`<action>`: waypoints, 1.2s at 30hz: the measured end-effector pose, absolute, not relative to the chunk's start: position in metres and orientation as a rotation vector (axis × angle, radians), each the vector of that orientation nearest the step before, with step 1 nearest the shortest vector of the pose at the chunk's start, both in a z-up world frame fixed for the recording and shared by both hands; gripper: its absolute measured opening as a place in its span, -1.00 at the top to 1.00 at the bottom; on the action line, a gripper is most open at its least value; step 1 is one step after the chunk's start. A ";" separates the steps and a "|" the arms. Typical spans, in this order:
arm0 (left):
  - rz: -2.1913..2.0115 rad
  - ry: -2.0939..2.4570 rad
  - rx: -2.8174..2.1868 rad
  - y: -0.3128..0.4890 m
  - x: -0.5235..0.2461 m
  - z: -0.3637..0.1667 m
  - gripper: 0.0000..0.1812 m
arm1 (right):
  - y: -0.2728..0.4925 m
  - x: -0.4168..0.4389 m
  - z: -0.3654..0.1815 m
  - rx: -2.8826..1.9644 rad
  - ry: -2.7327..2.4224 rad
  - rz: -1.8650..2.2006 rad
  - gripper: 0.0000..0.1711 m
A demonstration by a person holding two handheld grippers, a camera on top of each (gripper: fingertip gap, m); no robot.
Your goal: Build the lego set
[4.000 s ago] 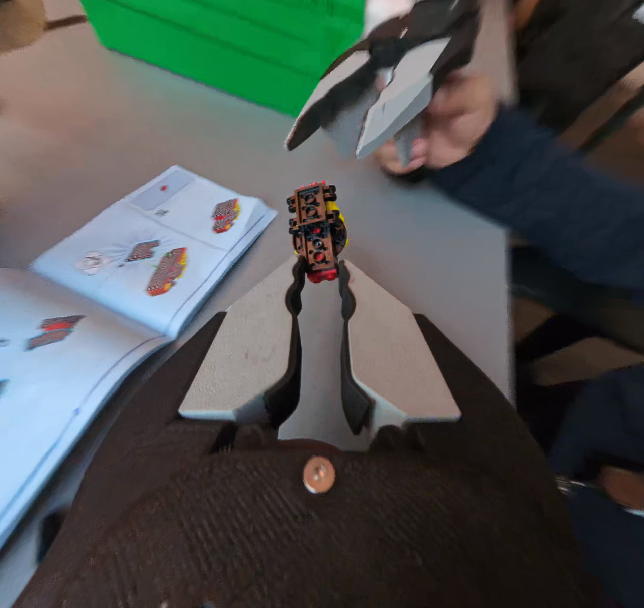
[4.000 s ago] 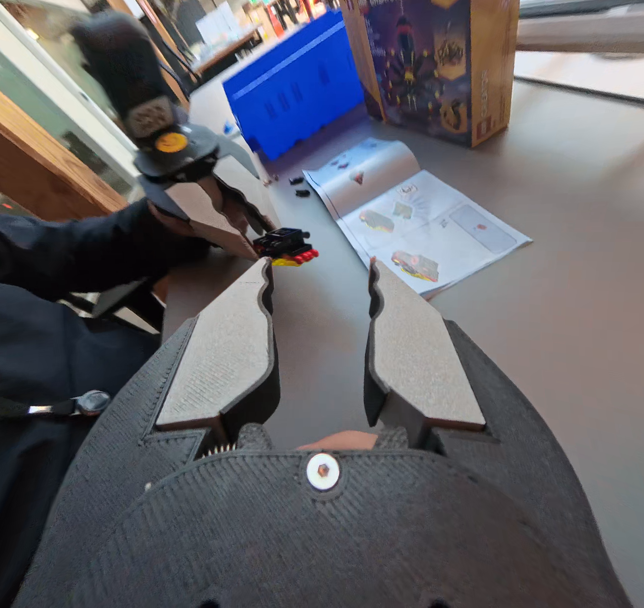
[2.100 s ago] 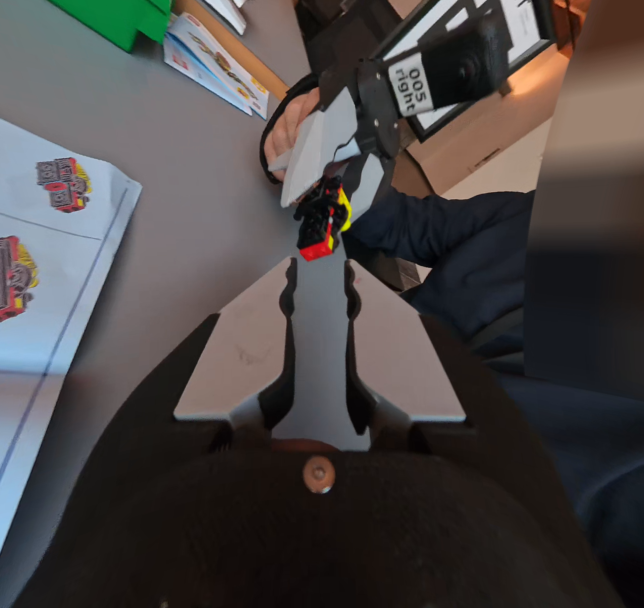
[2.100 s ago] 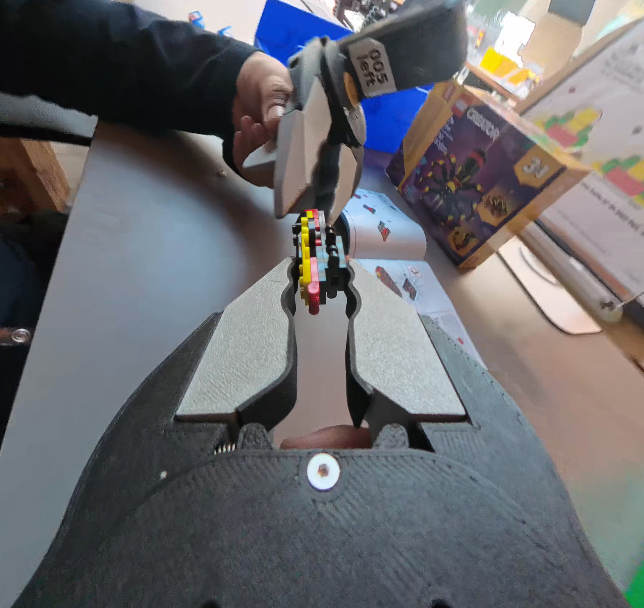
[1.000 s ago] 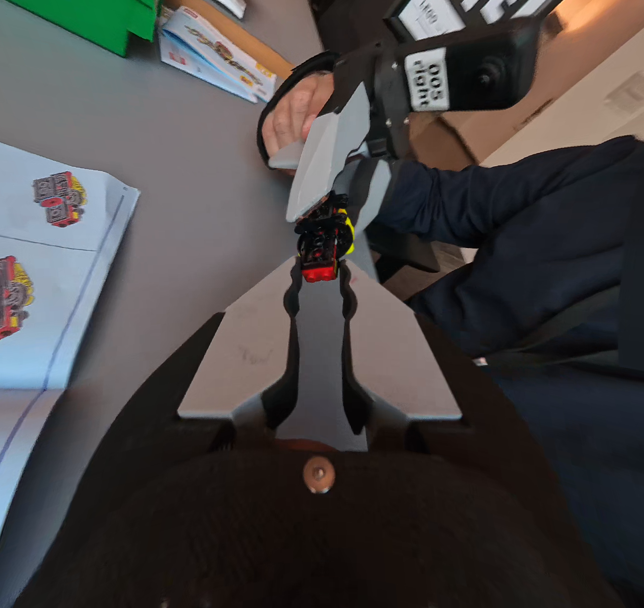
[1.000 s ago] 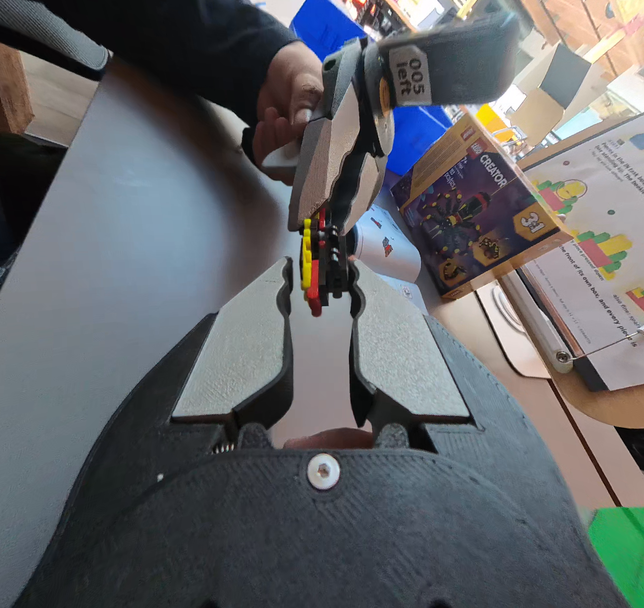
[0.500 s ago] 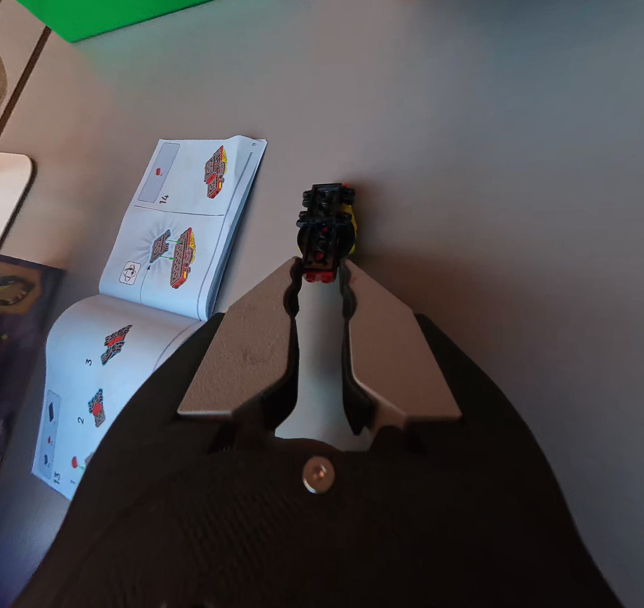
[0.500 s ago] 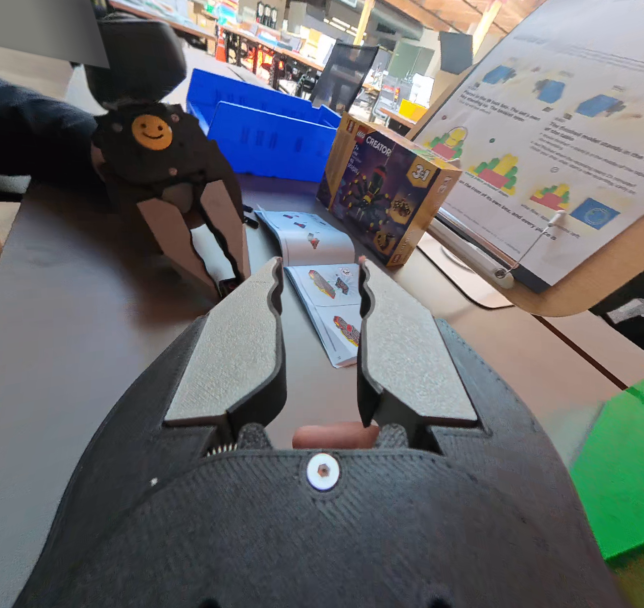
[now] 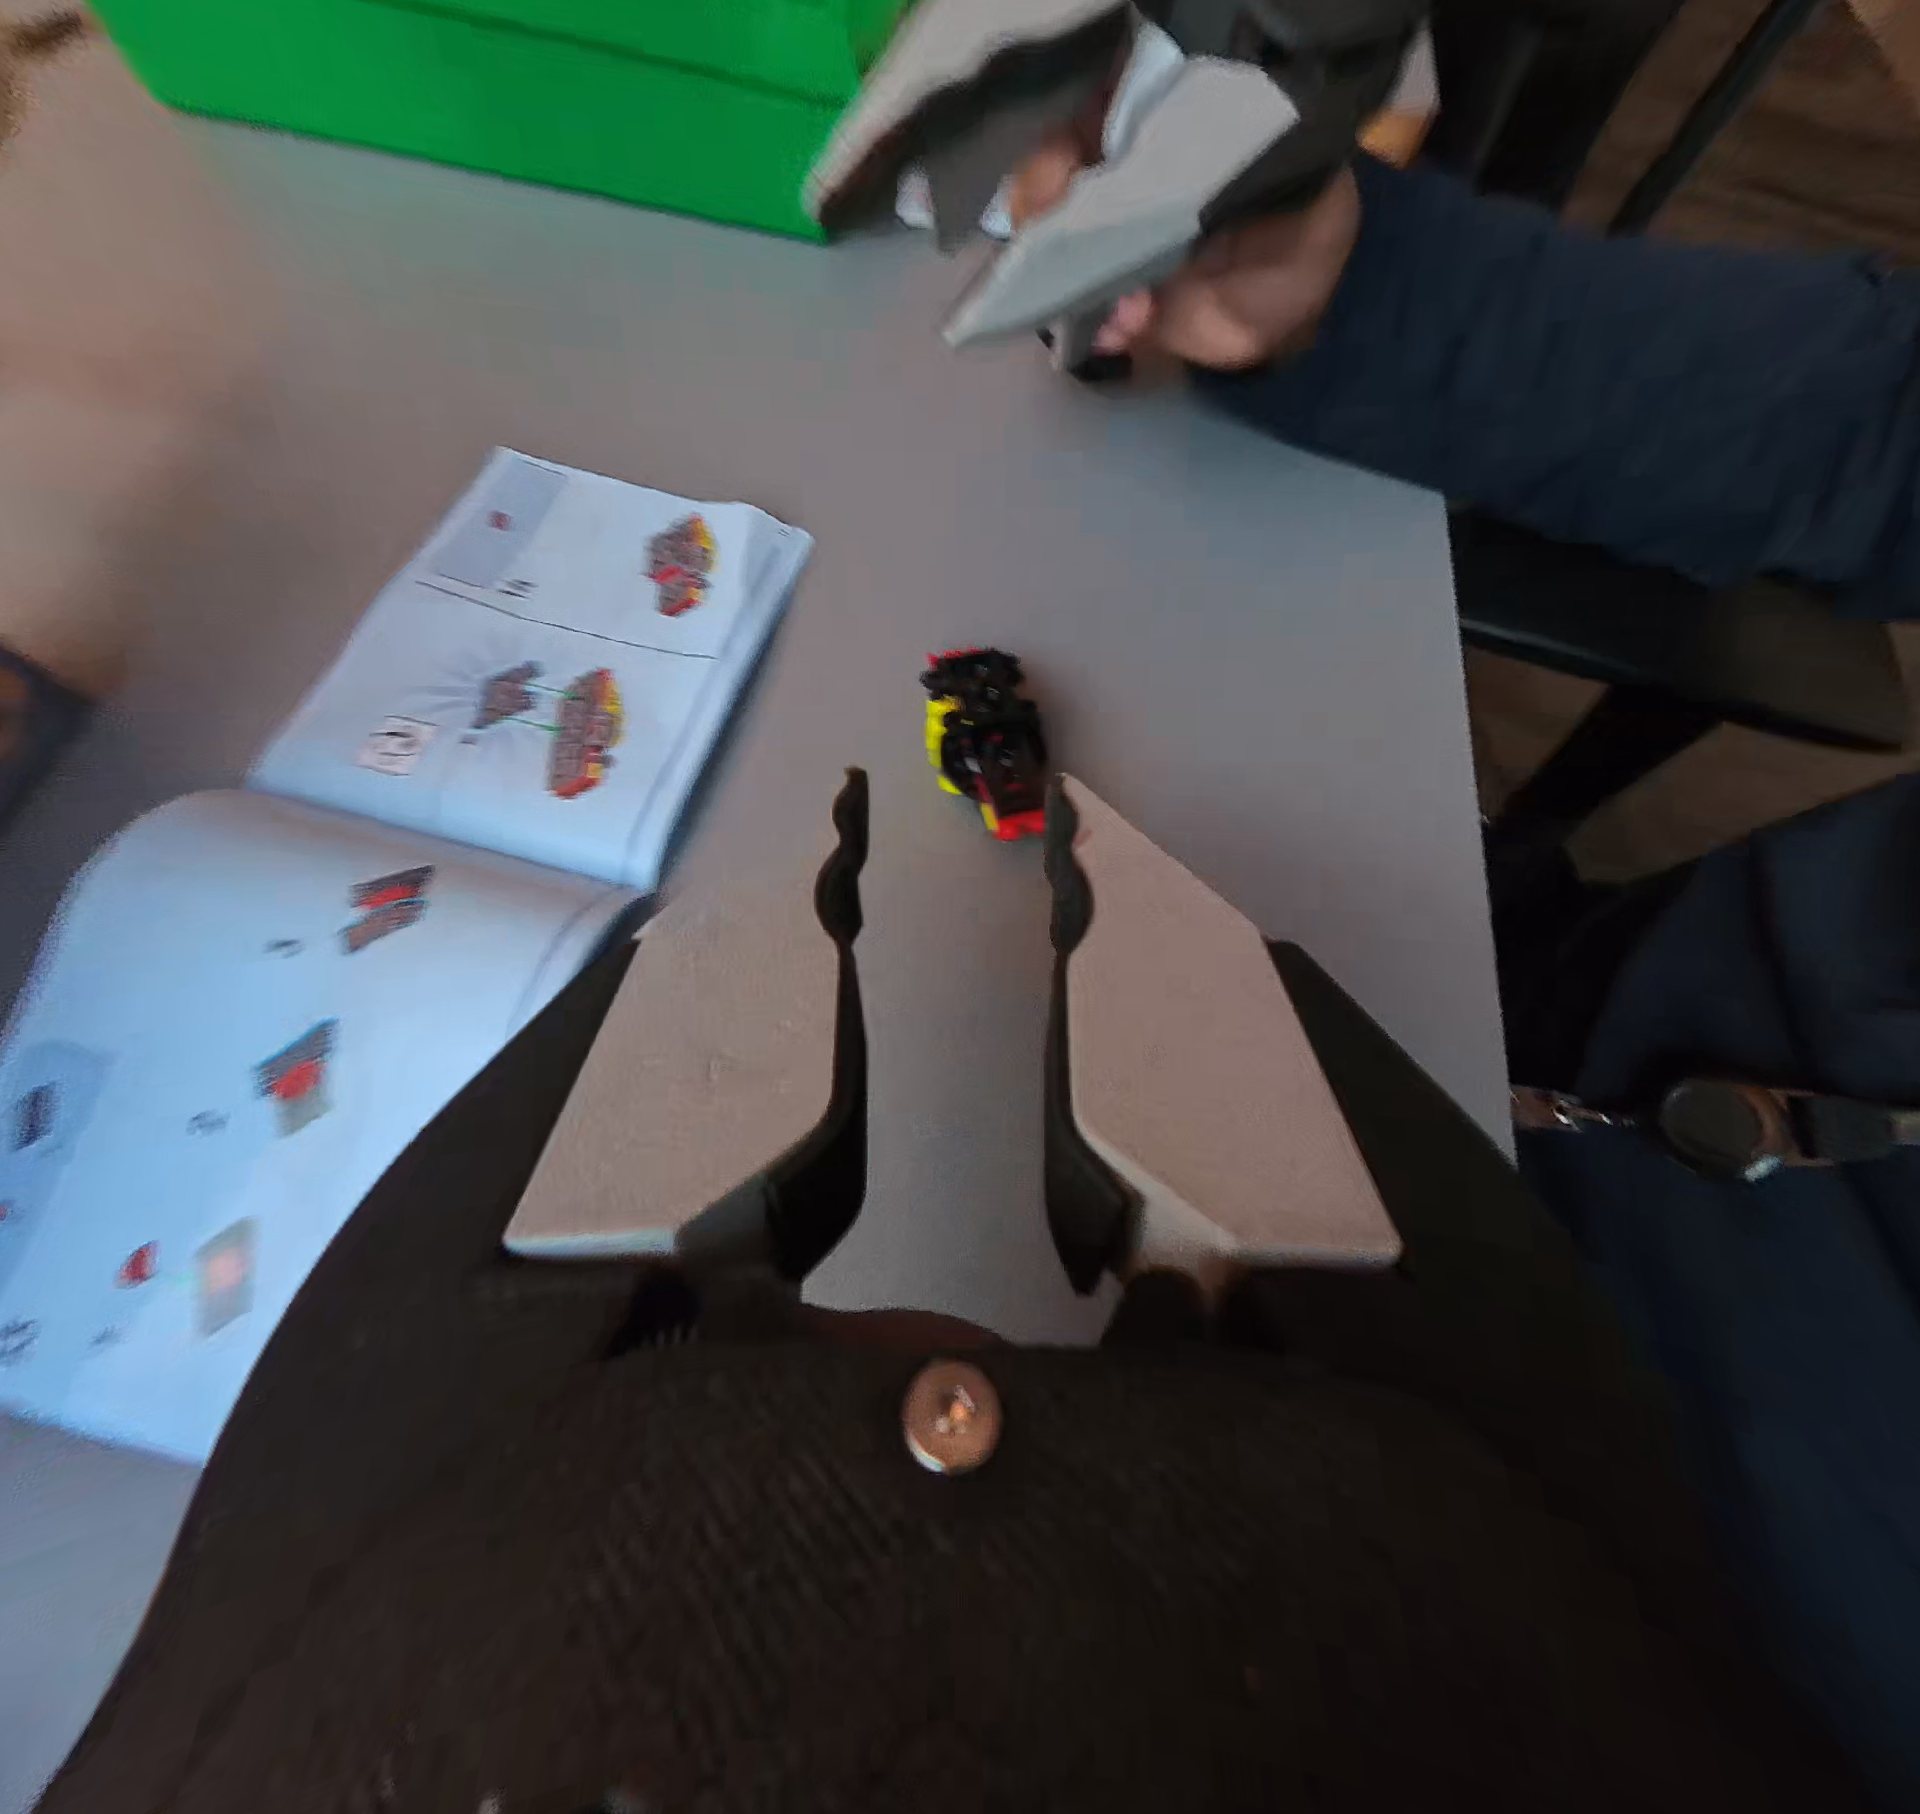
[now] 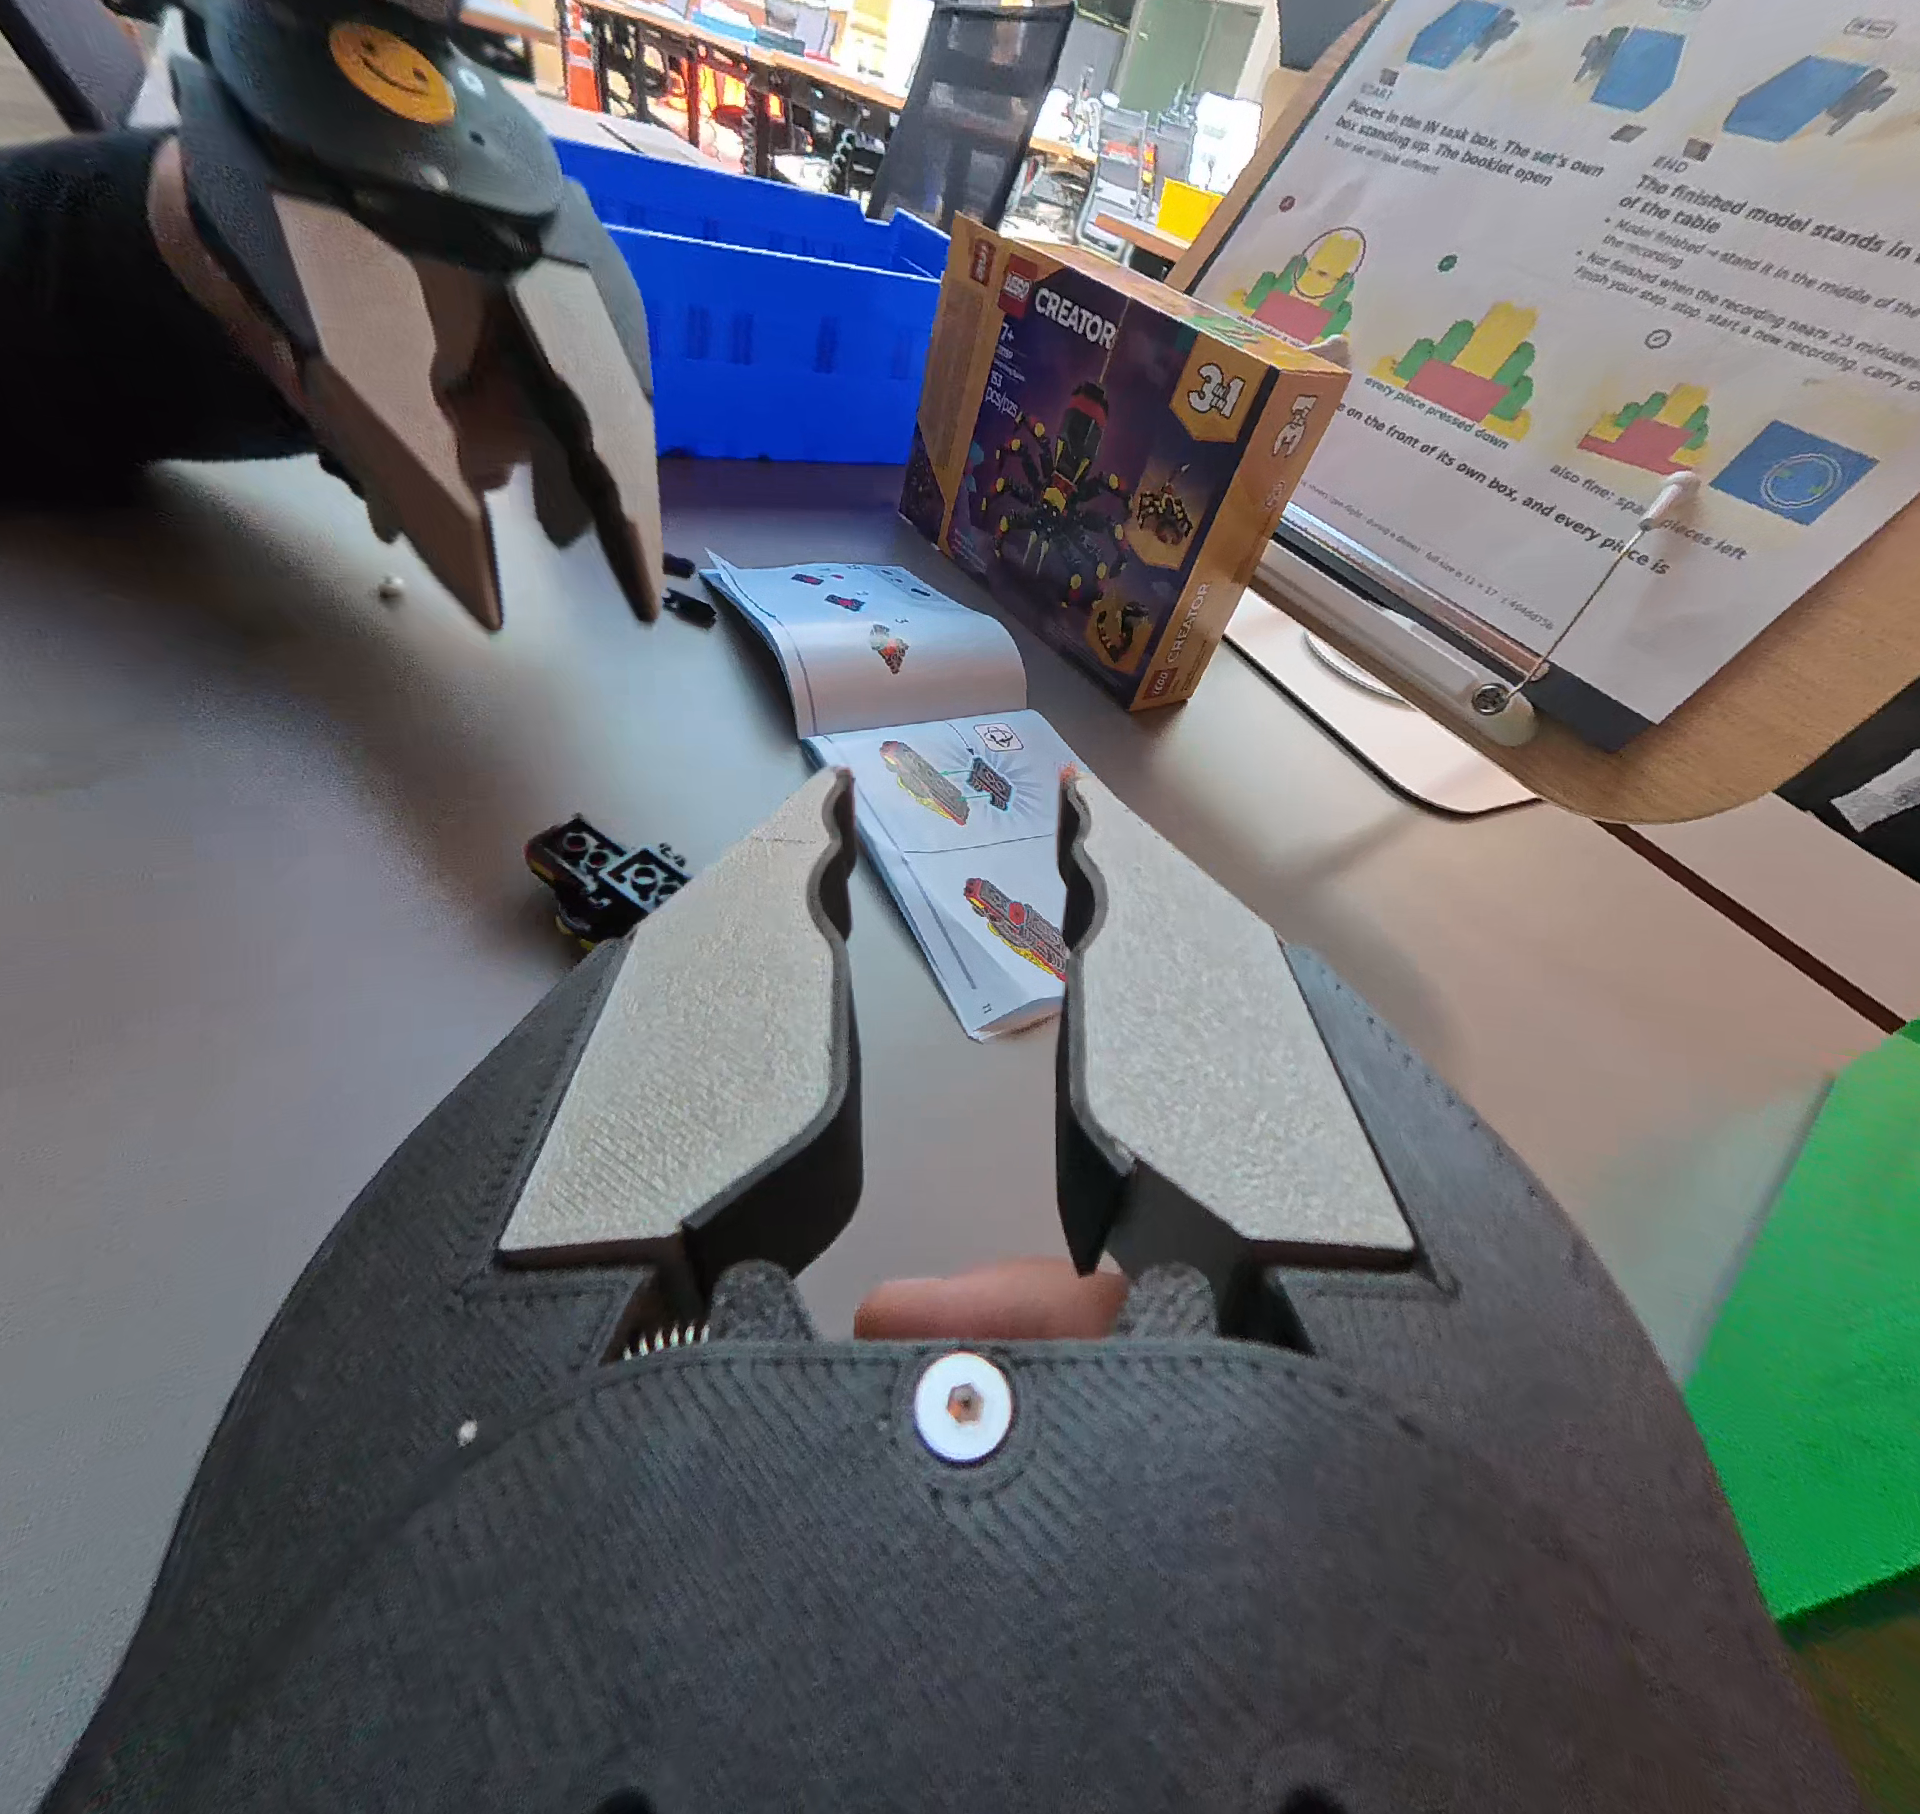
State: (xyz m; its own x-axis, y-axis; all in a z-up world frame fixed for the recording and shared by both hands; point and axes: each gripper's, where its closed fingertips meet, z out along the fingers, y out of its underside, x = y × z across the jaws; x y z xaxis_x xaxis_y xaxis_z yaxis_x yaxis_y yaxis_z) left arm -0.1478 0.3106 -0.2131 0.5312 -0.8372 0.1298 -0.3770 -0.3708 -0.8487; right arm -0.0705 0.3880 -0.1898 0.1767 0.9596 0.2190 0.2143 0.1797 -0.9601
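Note:
A small black, red and yellow lego assembly (image 9: pixel 985 738) lies on the grey table, just beyond my left gripper's right fingertip. It also shows in the right wrist view (image 10: pixel 603 886), left of my right gripper. My left gripper (image 9: pixel 954 798) is open and empty above the table. My right gripper (image 10: pixel 954 796) is open and empty, over the open instruction booklet (image 10: pixel 940 808). The booklet also lies left of the assembly in the left wrist view (image 9: pixel 436 756). The right gripper shows far off in the left wrist view (image 9: pixel 997 206), and the left one in the right wrist view (image 10: pixel 561 580).
A green bin (image 9: pixel 499 39) stands at the far side. A blue bin (image 10: pixel 769 330) and the set's box (image 10: pixel 1112 476) stand behind the booklet. Small loose pieces (image 10: pixel 686 606) lie near the blue bin. A board with a sheet (image 10: pixel 1621 289) leans at the right. The table edge (image 9: pixel 1475 829) runs close to the assembly. Left tips to right tips: about 12 centimetres.
My left gripper has let go of the assembly and opened; the assembly now lies on the table. Both grippers have drawn apart from each other.

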 end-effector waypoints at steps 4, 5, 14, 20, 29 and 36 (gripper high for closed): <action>-0.651 0.676 -1.901 0.349 -0.202 -0.178 0.61 | 0.409 -0.075 -0.196 -1.333 -1.242 0.767 0.61; -0.655 0.613 -1.873 0.355 -0.211 -0.171 0.62 | 0.416 -0.078 -0.199 -1.361 -1.234 0.768 0.60; -0.466 0.624 -1.856 0.361 -0.216 -0.180 0.65 | 0.445 -0.126 -0.202 -1.388 -1.256 0.772 0.53; -0.413 0.622 -1.923 0.364 -0.212 -0.200 0.63 | 0.450 -0.120 -0.201 -1.412 -1.203 0.769 0.54; -0.169 0.725 -1.895 0.370 -0.213 -0.210 0.57 | 0.471 -0.108 -0.199 -1.519 -1.049 0.819 0.52; -0.201 0.647 -1.914 0.373 -0.228 -0.200 0.50 | 0.467 -0.112 -0.203 -1.513 -1.103 0.839 0.51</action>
